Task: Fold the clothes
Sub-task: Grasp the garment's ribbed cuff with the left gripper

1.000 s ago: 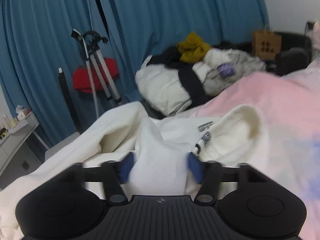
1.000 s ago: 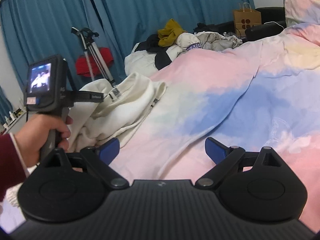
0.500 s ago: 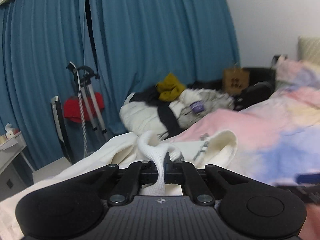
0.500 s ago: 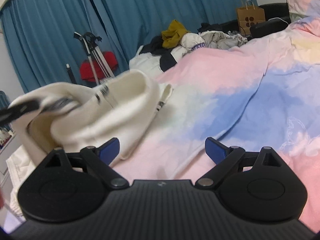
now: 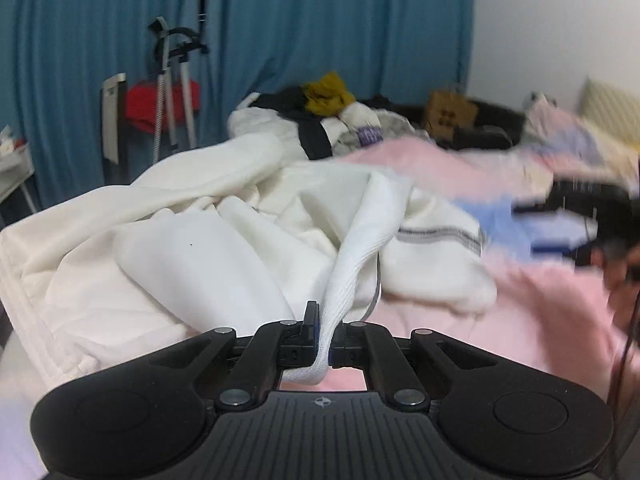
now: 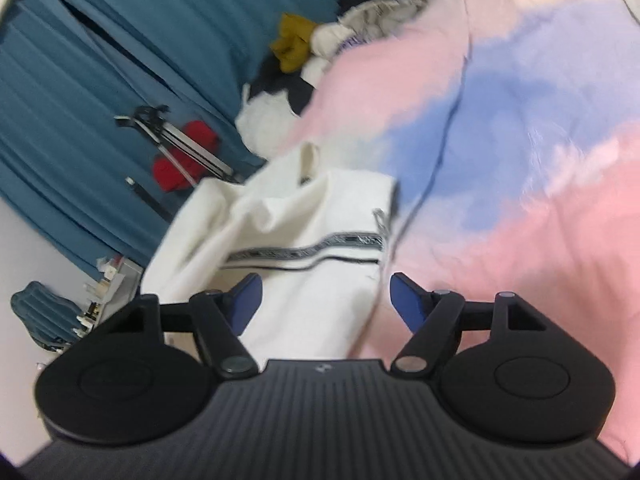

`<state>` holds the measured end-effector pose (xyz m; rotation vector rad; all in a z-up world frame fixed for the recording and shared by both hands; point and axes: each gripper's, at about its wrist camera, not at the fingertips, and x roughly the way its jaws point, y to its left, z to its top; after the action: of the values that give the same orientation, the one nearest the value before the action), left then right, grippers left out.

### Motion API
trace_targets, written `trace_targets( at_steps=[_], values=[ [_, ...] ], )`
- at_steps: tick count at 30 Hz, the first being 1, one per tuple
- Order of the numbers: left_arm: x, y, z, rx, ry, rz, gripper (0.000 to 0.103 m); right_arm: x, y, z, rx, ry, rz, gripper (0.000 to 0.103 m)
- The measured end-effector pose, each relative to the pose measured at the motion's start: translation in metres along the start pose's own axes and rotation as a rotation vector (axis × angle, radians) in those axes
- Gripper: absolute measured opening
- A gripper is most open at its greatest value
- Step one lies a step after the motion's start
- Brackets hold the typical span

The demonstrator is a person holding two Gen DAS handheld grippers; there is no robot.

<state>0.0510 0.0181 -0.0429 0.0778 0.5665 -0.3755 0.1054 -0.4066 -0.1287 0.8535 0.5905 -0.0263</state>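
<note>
A cream white garment (image 5: 208, 248) with a dark striped band lies crumpled on the pink and blue bedspread (image 5: 532, 308). My left gripper (image 5: 324, 330) is shut on a ribbed white edge of the garment (image 5: 352, 264), which runs up from the jaws. In the right wrist view the same garment (image 6: 304, 248) lies in front, its striped band (image 6: 304, 252) across it. My right gripper (image 6: 326, 300) is open, tilted, just above the garment's near part, holding nothing. The right gripper also shows blurred at the right of the left wrist view (image 5: 580, 216).
A pile of other clothes (image 5: 320, 120), with a mustard piece on top, lies at the far end of the bed. Blue curtains (image 5: 280, 20) hang behind. A tripod with a red cloth (image 5: 168, 92) stands at the left. A brown paper bag (image 5: 450, 114) sits at the back.
My left gripper closed on the ribbed edge and pulled the garment onto the bedspread. My right gripper swung left, tilted, and now hovers over the garment.
</note>
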Motion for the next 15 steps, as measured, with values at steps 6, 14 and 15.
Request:
trace_targets(
  at_steps=[6, 14, 15],
  values=[
    [-0.009, 0.025, 0.005, -0.151, -0.07, -0.019, 0.004, 0.055, -0.002, -0.008, -0.029, 0.122, -0.049, 0.063],
    [-0.006, 0.042, 0.006, -0.222, -0.1, -0.019, 0.004, 0.072, 0.025, -0.006, -0.22, 0.038, -0.143, 0.007],
    [-0.006, 0.041, 0.006, -0.22, -0.104, -0.02, 0.004, 0.062, 0.028, 0.0, -0.21, 0.001, -0.129, 0.006]
  ],
)
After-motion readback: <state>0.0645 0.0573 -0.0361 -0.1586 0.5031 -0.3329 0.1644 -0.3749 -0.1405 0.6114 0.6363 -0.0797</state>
